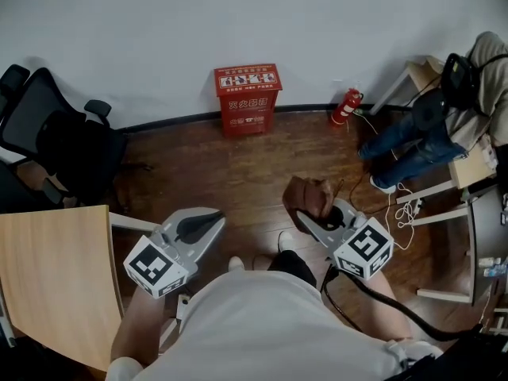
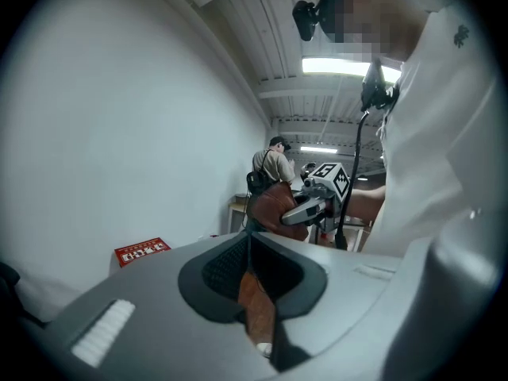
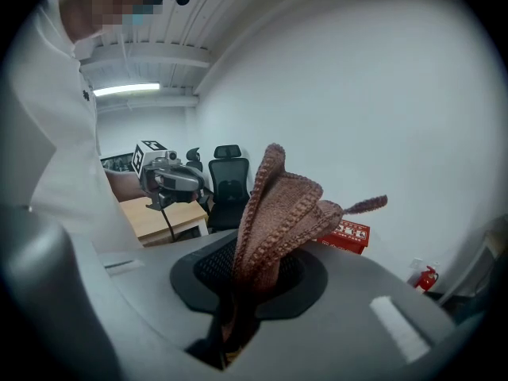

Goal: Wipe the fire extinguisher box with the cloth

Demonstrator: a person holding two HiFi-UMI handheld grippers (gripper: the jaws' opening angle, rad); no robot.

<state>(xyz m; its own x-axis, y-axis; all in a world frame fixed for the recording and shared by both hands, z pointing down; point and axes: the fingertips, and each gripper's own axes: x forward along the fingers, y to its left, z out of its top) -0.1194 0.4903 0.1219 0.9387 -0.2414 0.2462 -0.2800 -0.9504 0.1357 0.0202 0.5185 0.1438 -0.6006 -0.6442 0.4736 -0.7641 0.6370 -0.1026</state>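
**Task item:** The fire extinguisher box [image 1: 247, 100] stands on the floor with its back edge against the white wall.

**Right gripper [image 1: 311, 222]:** It pinches the brown cloth [image 1: 308, 197] in the air, well short of the box. Only the right gripper view shows the cloth bunched upright between the clamped jaws, its folds overlapping the box behind.

**Left gripper [image 1: 205, 222]:** Only the left gripper view shows its jaws pressed together with nothing between them.

**Clearance (head view only):**
- Bare wood floor [image 1: 198, 173] lies open between both grippers and the box front.
- A red extinguisher [image 1: 346, 105] stands near the box on that view's right.
- An office chair [image 1: 48, 133] sits well apart from the box on that view's left.
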